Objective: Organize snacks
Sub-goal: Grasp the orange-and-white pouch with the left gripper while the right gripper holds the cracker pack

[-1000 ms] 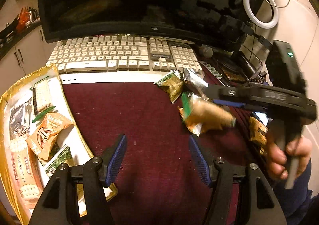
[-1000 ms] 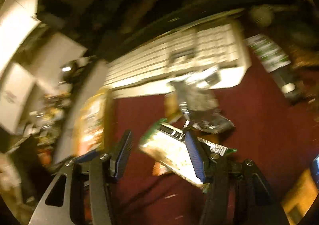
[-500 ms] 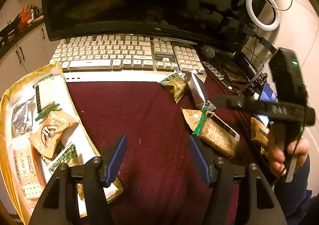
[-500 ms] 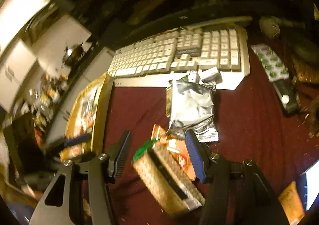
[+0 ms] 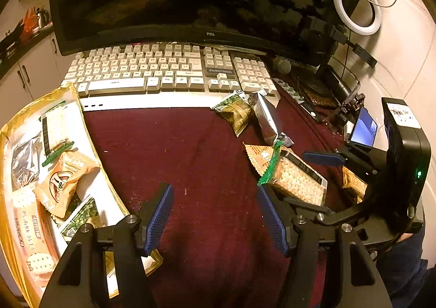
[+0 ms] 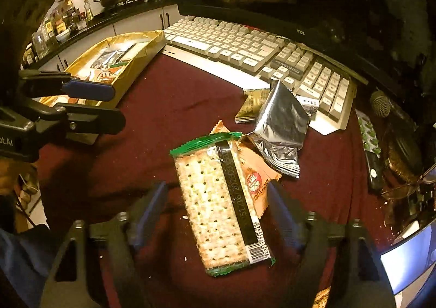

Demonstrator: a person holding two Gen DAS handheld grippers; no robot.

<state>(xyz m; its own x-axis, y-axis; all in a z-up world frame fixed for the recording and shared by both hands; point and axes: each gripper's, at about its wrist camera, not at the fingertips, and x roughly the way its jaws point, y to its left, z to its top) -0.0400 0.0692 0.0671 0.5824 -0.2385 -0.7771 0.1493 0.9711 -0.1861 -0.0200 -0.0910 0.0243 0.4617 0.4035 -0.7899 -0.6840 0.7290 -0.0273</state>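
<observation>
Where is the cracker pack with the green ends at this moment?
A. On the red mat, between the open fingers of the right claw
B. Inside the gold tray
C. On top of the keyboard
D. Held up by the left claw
A: the cracker pack lies flat on the red mat, with the right claw open around it and not pinching.

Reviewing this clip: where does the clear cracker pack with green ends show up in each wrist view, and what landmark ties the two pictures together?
Left wrist: the cracker pack lies right of centre on the maroon cloth, just beyond the left tool's right finger.
Right wrist: the cracker pack lies bottom centre, between the open fingers of the right tool.
Shared landmark: the silver foil pouch just beyond it, near the keyboard.
</observation>
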